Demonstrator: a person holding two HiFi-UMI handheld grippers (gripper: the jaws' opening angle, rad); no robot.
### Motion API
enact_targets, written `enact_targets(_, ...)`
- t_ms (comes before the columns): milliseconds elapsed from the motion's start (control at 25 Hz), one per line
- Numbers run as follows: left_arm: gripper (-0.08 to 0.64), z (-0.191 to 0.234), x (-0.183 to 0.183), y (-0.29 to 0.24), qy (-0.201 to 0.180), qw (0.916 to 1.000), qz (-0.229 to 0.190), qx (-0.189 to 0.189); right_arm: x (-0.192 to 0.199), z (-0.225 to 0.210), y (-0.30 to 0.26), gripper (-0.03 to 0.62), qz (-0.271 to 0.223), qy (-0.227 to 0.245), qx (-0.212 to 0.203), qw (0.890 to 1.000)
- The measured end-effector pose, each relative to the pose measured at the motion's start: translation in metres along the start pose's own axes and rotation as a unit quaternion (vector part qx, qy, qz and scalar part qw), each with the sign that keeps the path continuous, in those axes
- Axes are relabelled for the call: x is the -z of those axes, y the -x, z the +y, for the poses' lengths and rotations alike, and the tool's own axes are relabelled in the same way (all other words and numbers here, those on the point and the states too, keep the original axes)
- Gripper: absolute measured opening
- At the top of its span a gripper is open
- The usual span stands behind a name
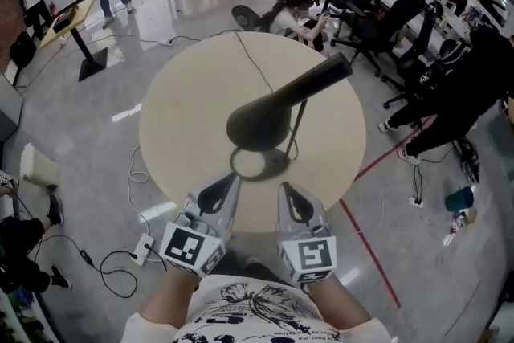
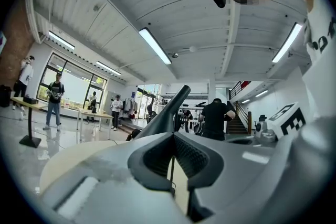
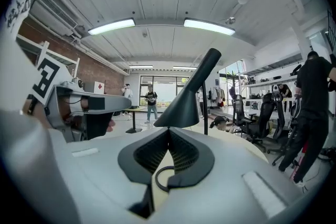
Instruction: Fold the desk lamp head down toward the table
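Glossy grey floor [image 1: 96, 132] with a red line [image 1: 365, 245], black office chairs [image 1: 373, 32], tall windows [image 2: 79, 84], ceiling strip lights [image 3: 210, 26].

Round, light-coloured table [image 1: 185, 132]. One black desk lamp [image 1: 269, 118] stands on it, its ring-shaped base [image 1: 259, 164] toward the near edge. A thin dark cable [image 1: 255, 64] lies across the top, from the far edge toward the lamp.

Left claw [image 1: 218, 190] and right claw [image 1: 294, 201] are hovering side by side at the near edge of the counter [image 1: 181, 104], pointing at the desk lamp [image 1: 261, 123].
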State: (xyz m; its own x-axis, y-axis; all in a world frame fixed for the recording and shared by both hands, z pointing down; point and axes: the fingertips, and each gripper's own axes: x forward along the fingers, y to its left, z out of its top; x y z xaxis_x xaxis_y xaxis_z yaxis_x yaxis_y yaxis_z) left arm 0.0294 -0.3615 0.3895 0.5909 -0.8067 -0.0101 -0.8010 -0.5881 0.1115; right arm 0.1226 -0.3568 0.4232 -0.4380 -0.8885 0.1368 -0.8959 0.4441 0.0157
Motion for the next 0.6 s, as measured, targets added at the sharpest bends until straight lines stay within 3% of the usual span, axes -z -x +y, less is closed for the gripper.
enact_targets(280,0.006,-0.034,0.006,0.042,0.018,0.9997,0.002,-0.014,0.012,0.018,0.029,0.009,-0.001,0.016,-0.029,0.999)
enact_targets(600,0.006,-0.045,0.012,0.088,0.031,0.9995,0.002,-0.005,0.013,0.050,0.061,0.009,0.001,0.008,-0.017,1.000)
